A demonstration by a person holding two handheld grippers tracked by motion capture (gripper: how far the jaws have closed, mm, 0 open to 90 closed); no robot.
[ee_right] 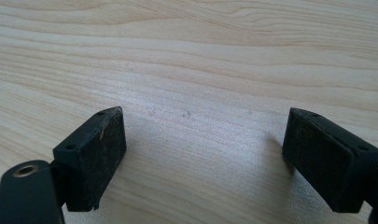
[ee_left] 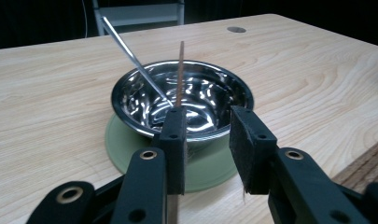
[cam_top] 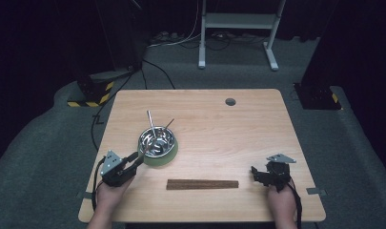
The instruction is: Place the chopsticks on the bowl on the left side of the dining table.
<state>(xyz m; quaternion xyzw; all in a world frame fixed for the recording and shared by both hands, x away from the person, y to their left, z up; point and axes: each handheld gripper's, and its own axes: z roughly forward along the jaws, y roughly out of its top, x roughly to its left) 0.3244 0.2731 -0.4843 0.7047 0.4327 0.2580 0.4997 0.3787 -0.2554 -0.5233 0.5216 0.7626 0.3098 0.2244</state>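
Black left gripper (cam_top: 136,159) lower left, jaws parted, empty, just short of steel bowl (cam_top: 157,140) on green coaster (cam_top: 167,158); right gripper (cam_top: 255,173) lower right, wide open, empty. Wooden strip (cam_top: 202,184) between. Two utensils (cam_top: 151,123) leaning in bowl.

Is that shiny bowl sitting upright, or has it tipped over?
Upright. The bowl stands level on a green mat, mouth facing up, with a metal rod and a brown stick leaning inside it.

No text, label, brand or number can be read on anything here. The nearest thing to a sign is the yellow-and-black hazard striping (cam_top: 90,98) on the floor left of the worktop (cam_top: 257,138).
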